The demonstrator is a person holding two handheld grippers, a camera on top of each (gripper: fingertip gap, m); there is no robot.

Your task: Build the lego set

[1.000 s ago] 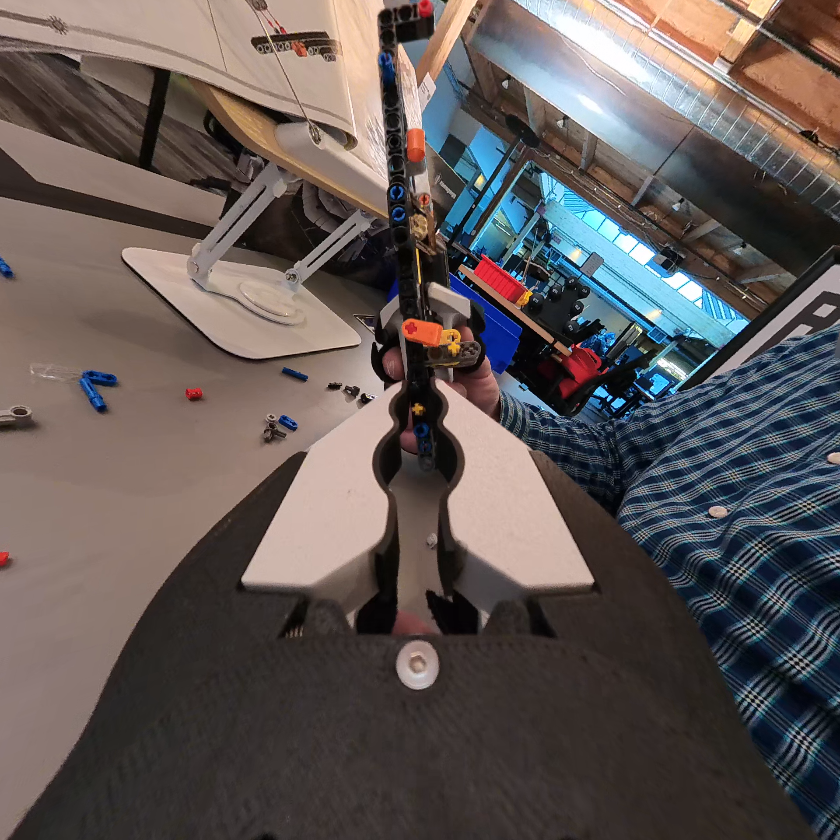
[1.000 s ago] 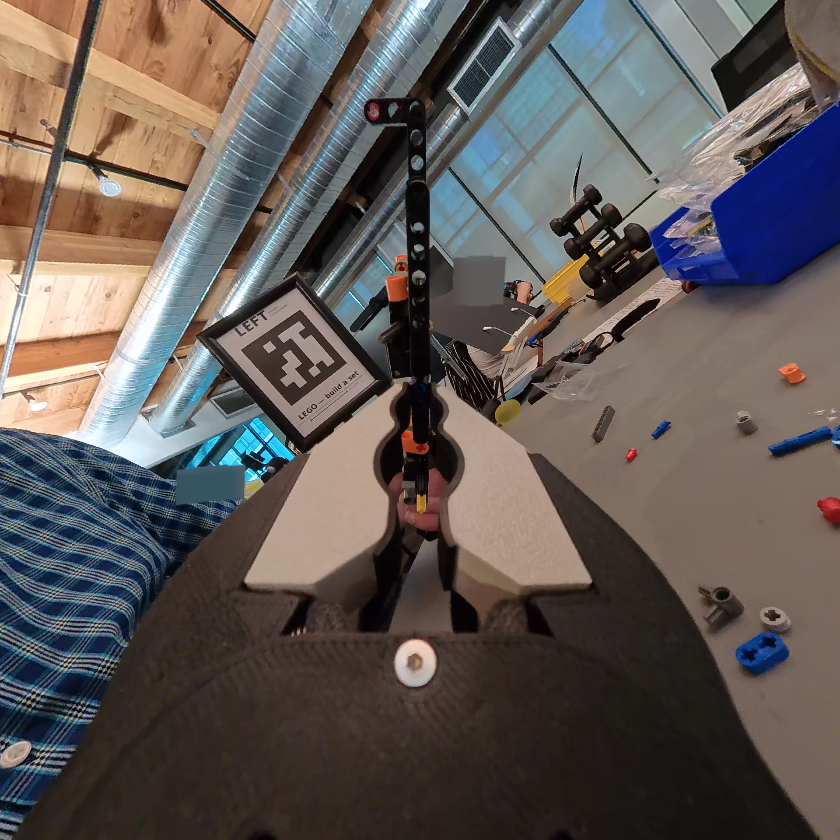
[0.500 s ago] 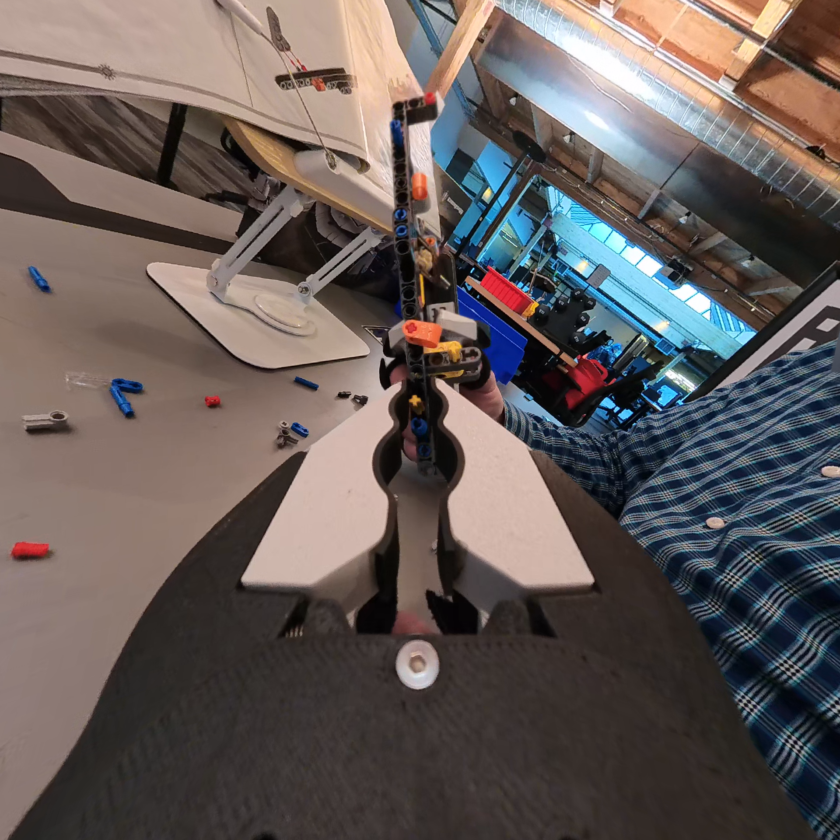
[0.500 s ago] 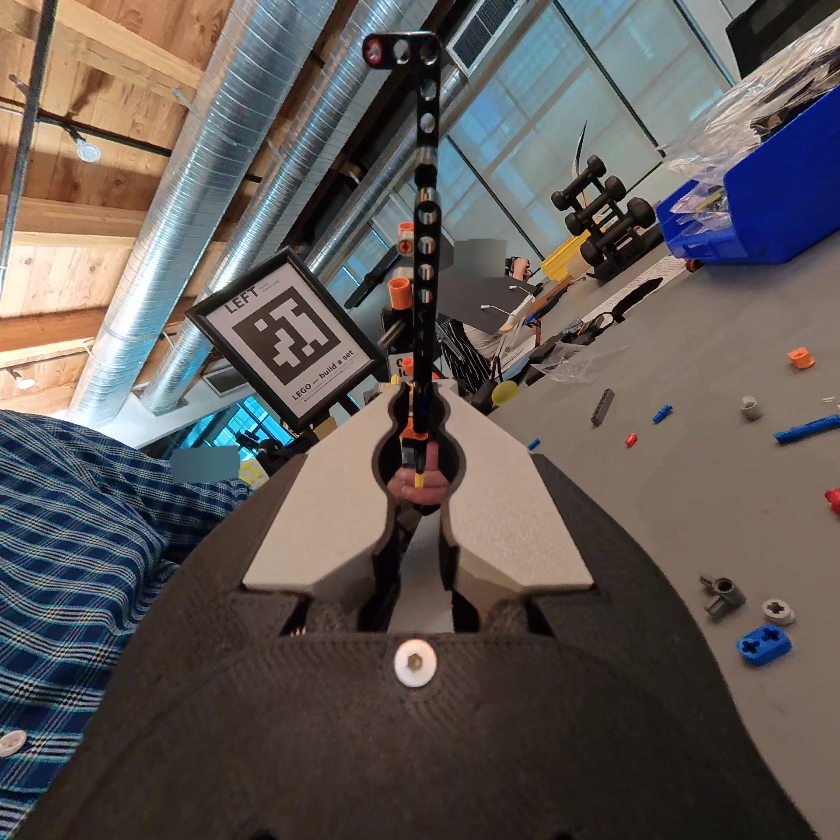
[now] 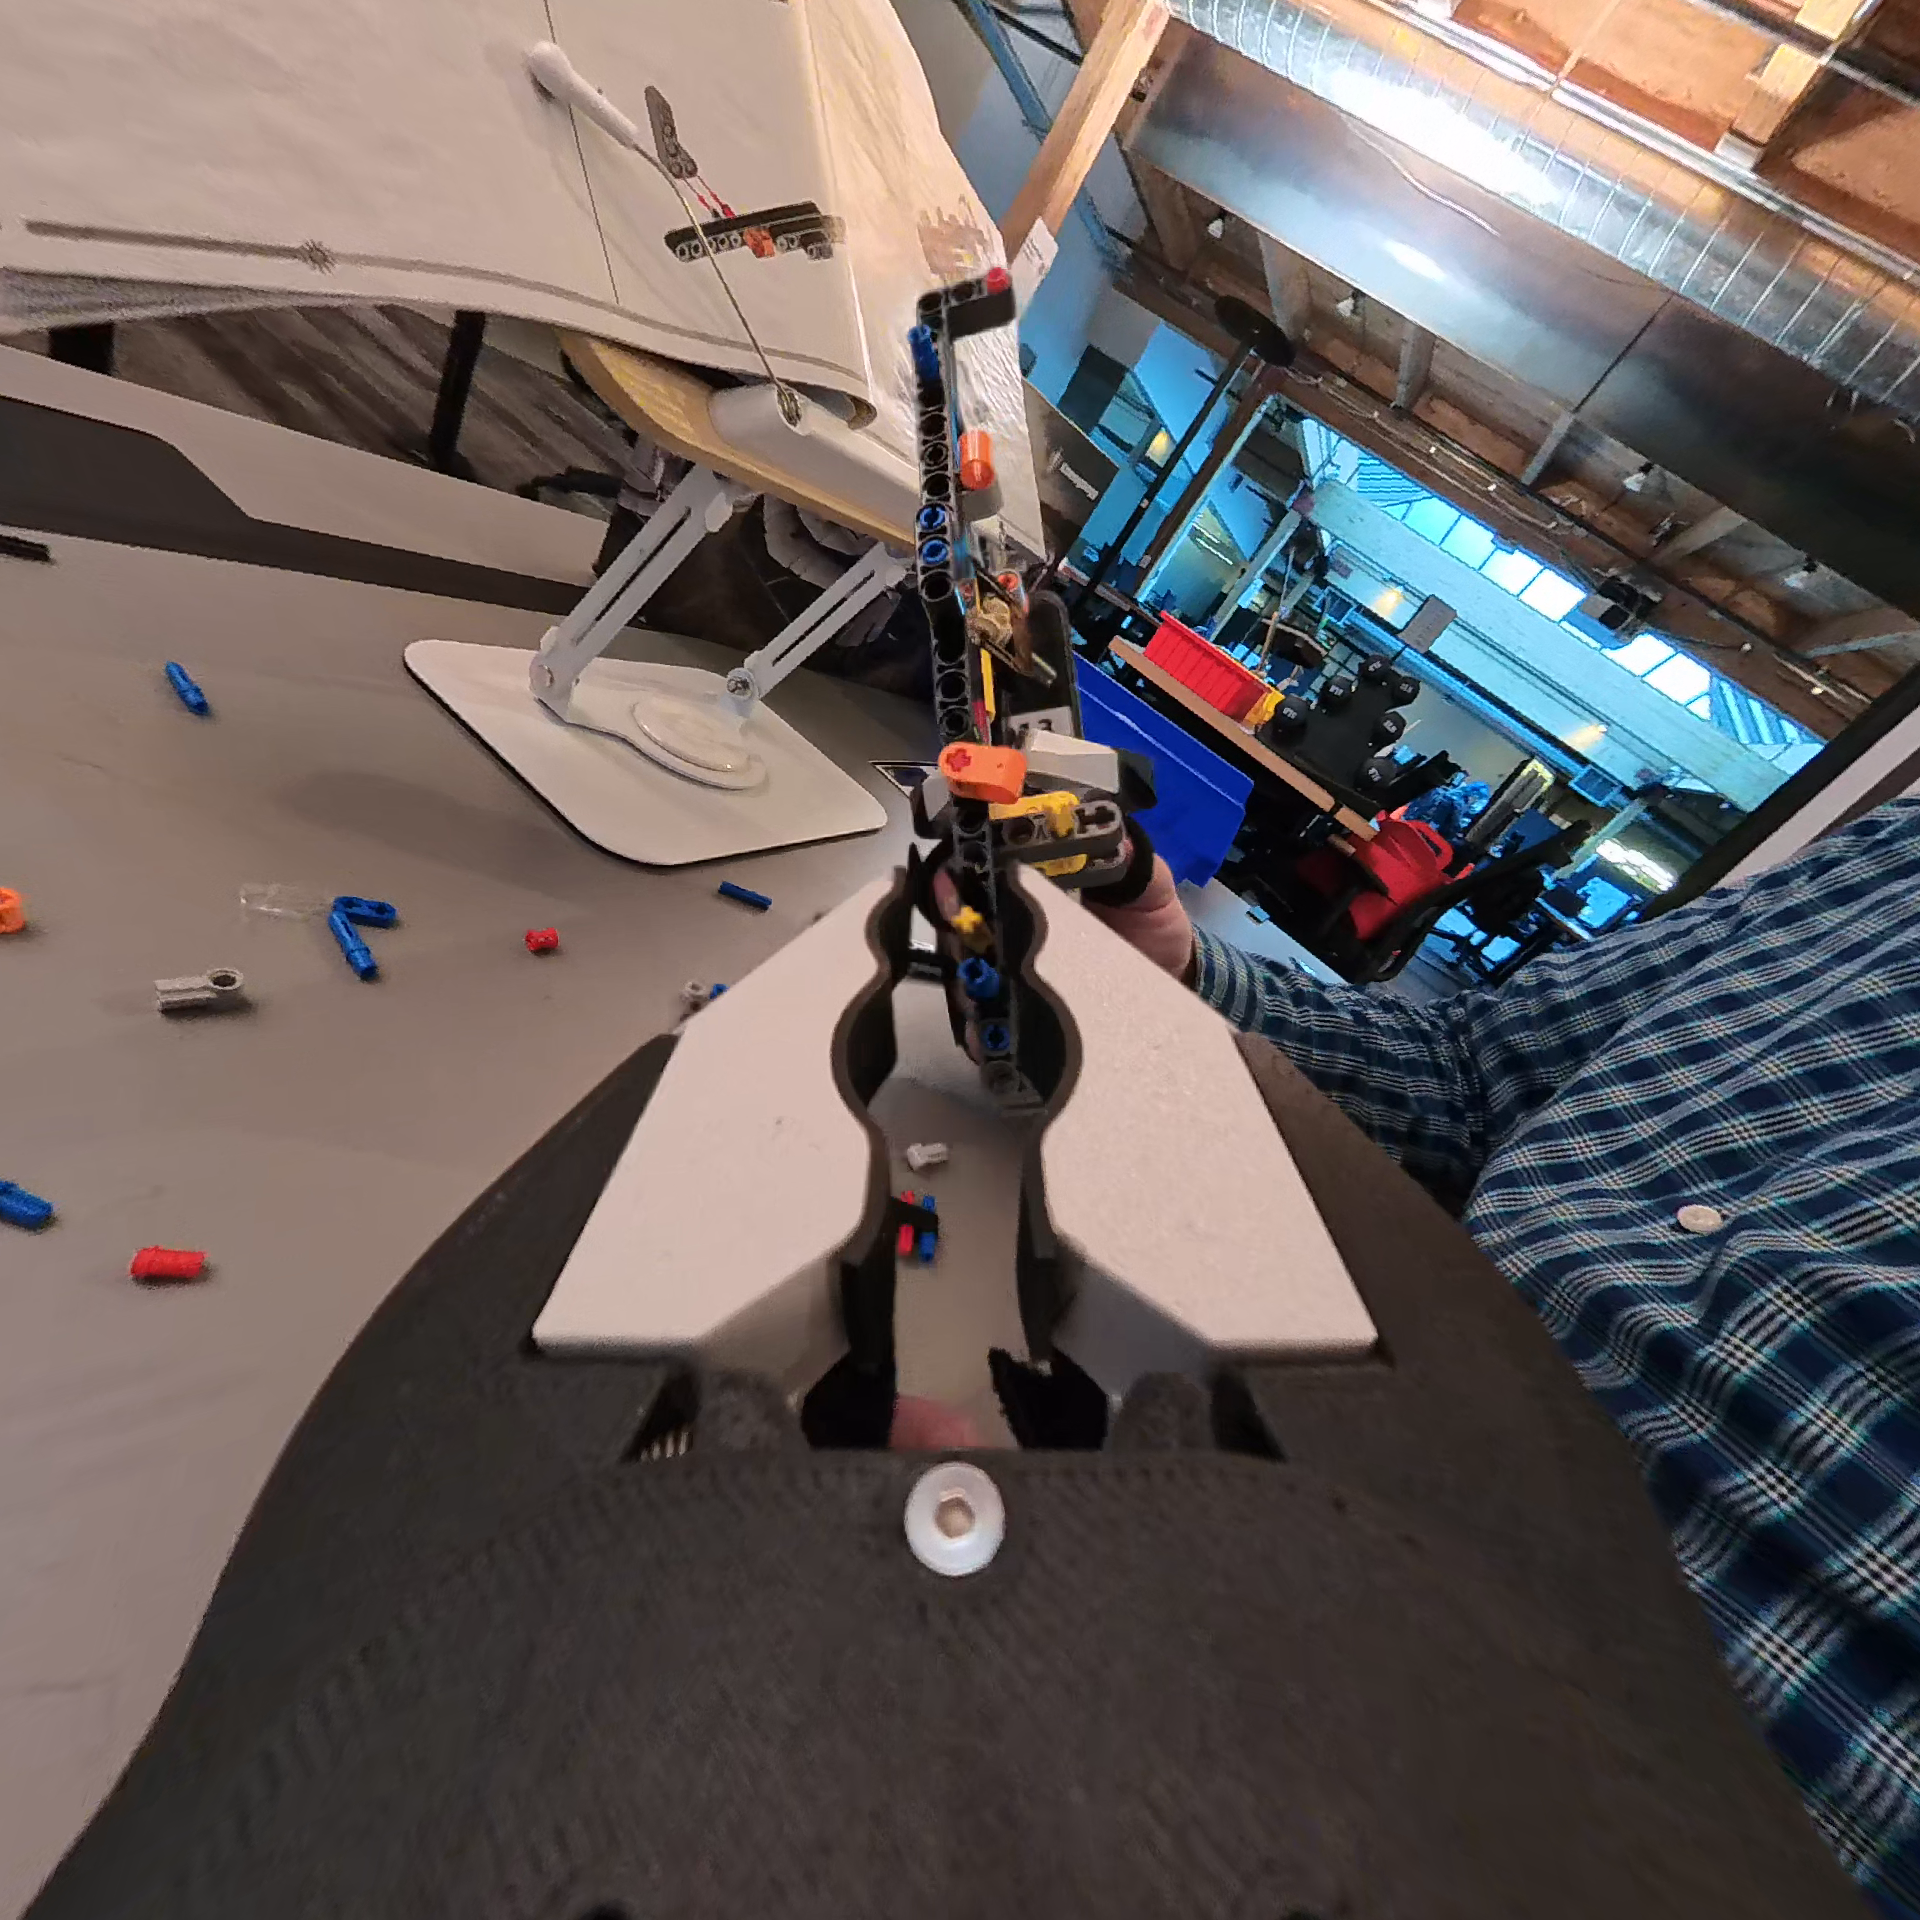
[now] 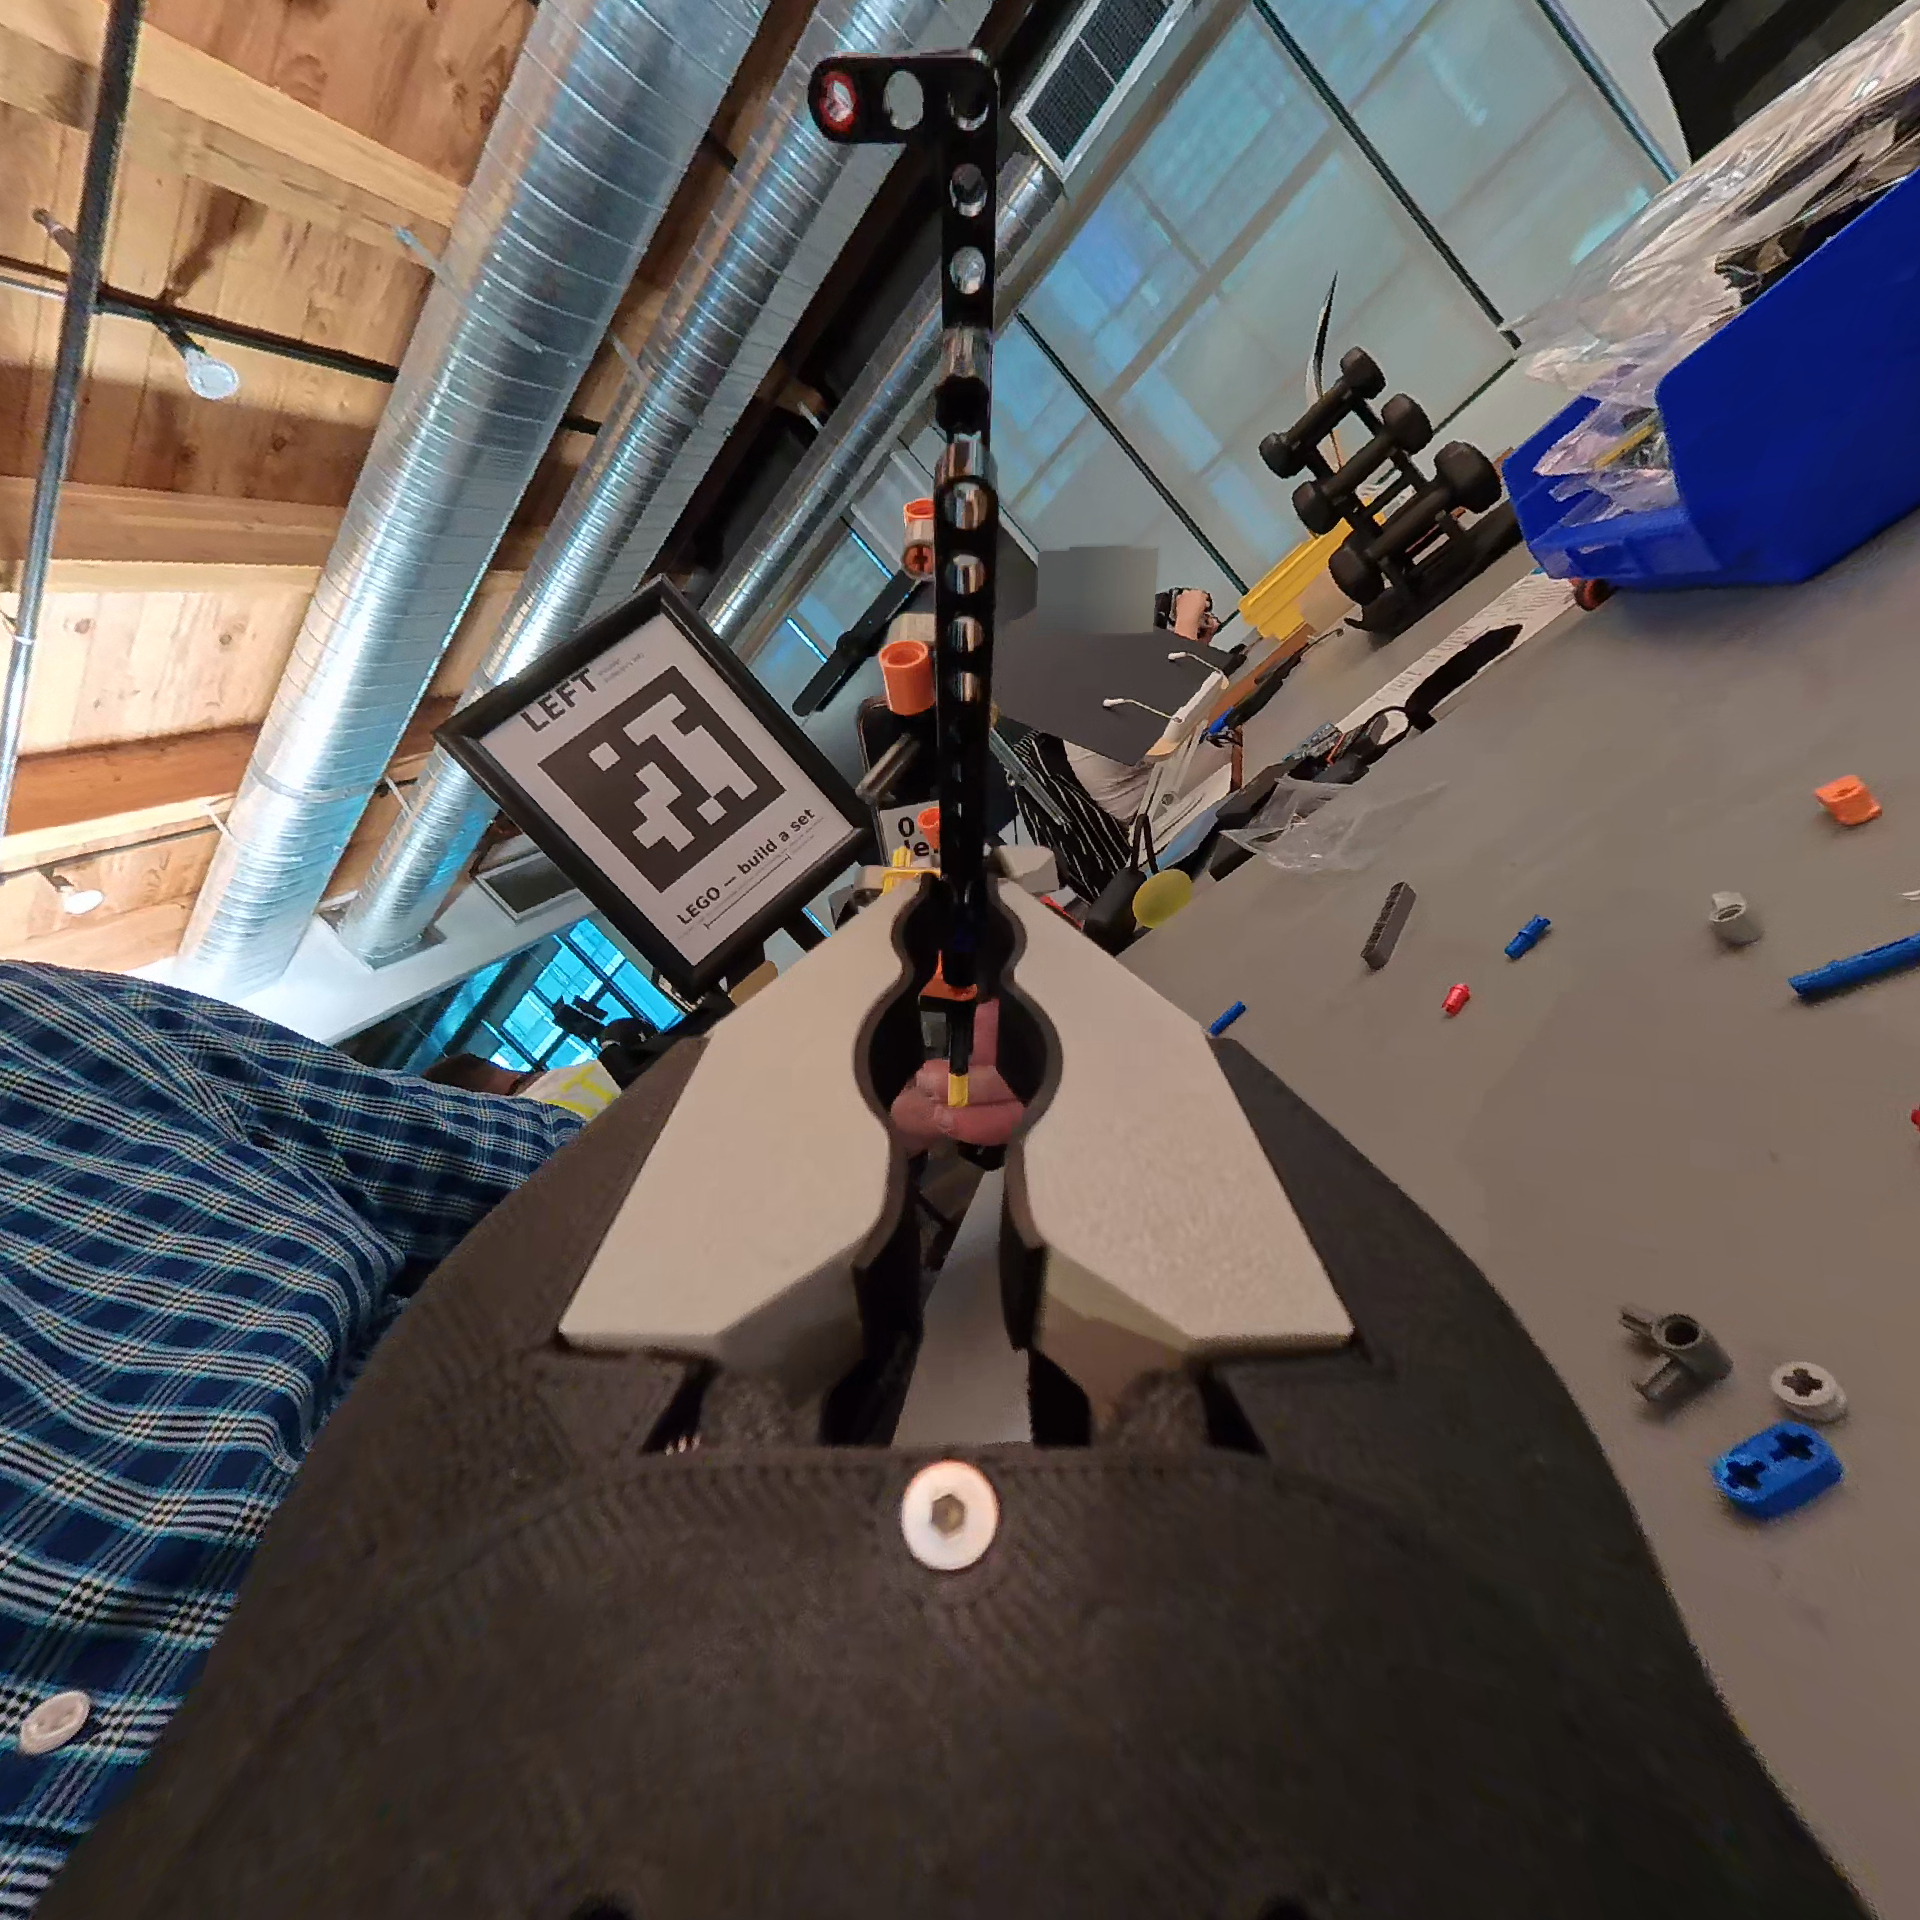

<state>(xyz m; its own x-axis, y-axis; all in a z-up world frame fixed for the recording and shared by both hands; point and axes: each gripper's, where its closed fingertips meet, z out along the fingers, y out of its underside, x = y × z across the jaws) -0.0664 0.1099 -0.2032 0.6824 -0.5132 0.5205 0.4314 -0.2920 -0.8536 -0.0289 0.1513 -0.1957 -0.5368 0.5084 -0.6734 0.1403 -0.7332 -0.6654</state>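
1. The long black lego beam assembly with blue pins, orange bushes and a yellow piece [image 5: 940, 582] is held up in the air above the grey table [image 5: 260, 1091], standing roughly upright.
2. The left gripper [image 5: 958, 899] has its pale grey fingers parted a little. The lower end of the assembly stands in the gap, close against the right-hand finger. I cannot tell whether the other finger touches it.
3. The right gripper [image 6: 958, 909] has its fingers drawn in tight on the assembly's [image 6: 961, 582] lower part, with the beam rising straight out from between the tips.
4. In the left wrist view, the right gripper [image 5: 1049, 769] meets the assembly from the far side, just above the left gripper's tips. A hand [image 5: 1153, 914] in a blue plaid sleeve [image 5: 1714, 1143] is behind it.
5. Left of the assembly, a white folding stand [image 5: 644, 769] holds an open instruction booklet [image 5: 364, 156].
6. Farther left of the assembly, small loose blue, red and grey pieces lie scattered on the table, among them a blue angled connector [image 5: 353, 930].
7. Right of the assembly in the right wrist view, a blue plastic bin [image 6: 1787, 436] sits at the table's far edge.
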